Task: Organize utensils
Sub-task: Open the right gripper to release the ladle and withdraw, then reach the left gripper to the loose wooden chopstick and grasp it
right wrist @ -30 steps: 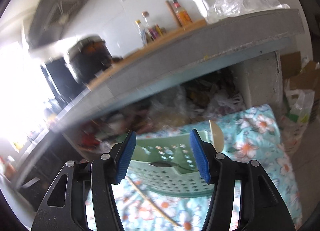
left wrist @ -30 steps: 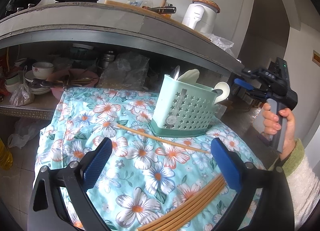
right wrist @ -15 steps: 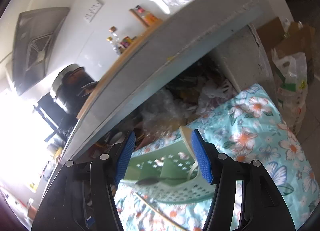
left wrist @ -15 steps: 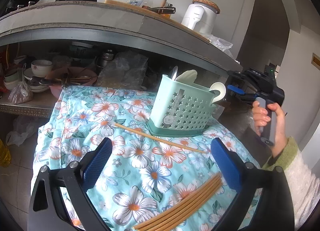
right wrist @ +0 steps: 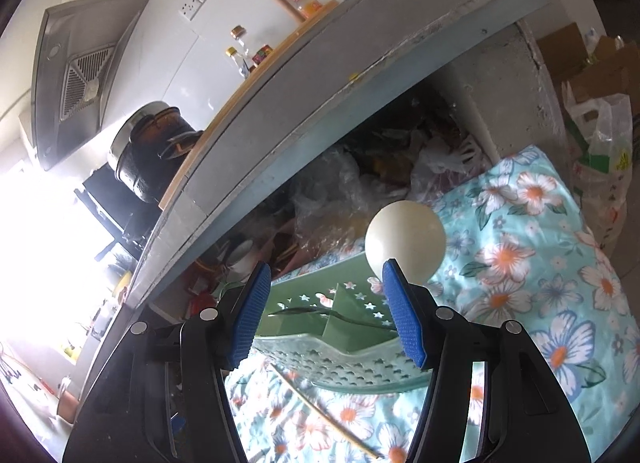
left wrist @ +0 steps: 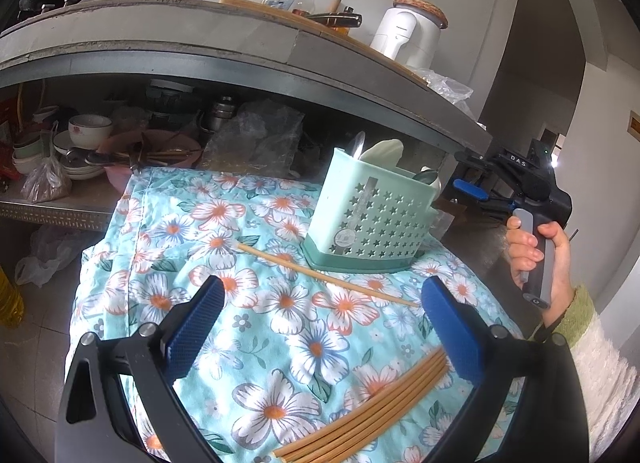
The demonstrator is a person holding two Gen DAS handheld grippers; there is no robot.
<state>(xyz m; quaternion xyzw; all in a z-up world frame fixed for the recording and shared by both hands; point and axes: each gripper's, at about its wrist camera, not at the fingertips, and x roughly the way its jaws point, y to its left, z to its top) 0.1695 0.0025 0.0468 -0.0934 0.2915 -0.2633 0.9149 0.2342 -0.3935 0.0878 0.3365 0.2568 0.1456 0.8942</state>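
Utensil caddy (left wrist: 372, 219) near cloth edge (left wrist: 472, 263); lone chopstick (left wrist: 328, 277) on open cloth beside it

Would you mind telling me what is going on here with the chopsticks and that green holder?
A person is tidying utensils on a floral cloth, with a gripper in each hand. The right gripper is open and empty beside the mint-green utensil holder, which already holds spoons, one a cream spoon. The left gripper is open and empty over the cloth. A single chopstick lies before the holder, and a bundle of chopsticks lies nearer, not yet put away.
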